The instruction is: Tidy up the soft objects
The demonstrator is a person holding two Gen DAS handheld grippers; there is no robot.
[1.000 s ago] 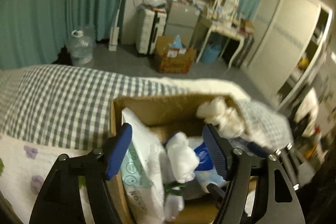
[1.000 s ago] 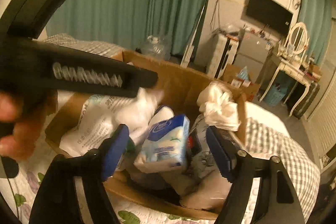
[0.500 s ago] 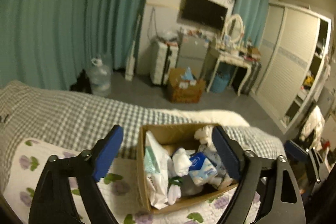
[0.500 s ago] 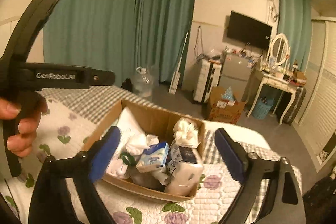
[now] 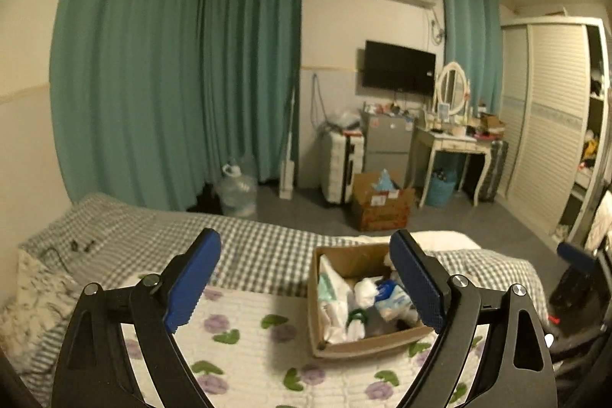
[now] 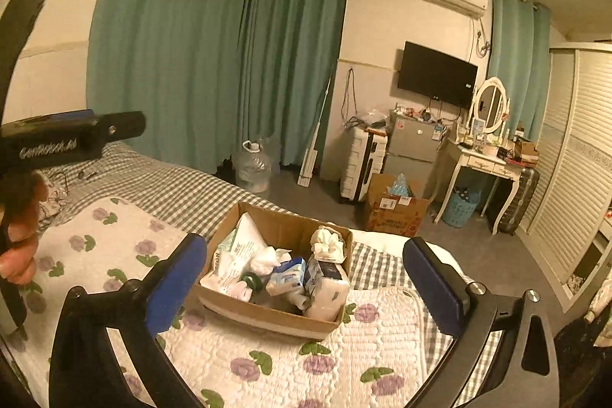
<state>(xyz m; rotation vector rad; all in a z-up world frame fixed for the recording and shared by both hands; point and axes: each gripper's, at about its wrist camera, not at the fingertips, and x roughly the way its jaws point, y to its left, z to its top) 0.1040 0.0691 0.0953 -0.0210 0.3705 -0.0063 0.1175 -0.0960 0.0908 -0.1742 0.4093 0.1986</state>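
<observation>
Both grippers hang well clear of the cardboard box (image 6: 267, 312), which sits on the flowered quilt (image 6: 267, 369) toward the foot edge of the bed. The left gripper (image 5: 306, 287) has its jaws spread with nothing between them. The right gripper (image 6: 304, 287) is opening its jaws wider, and they too hold nothing. Judging by this, the packing looks about done. If anything is left to tidy, I would come down squarely over the box and pinch only soft bulk, taking care not to catch the cardboard rim. The box is full. A large white plastic pack (image 6: 237, 255) leans against its left wall. A crumpled white cloth (image 6: 267, 259) and blue-and-white tissue packs (image 6: 287, 276) lie in the middle. A cream fabric bundle (image 6: 325, 241) perches by the far right corner, above a wrapped white pack (image 6: 327, 297) that rises past the rim and could tip out.
</observation>
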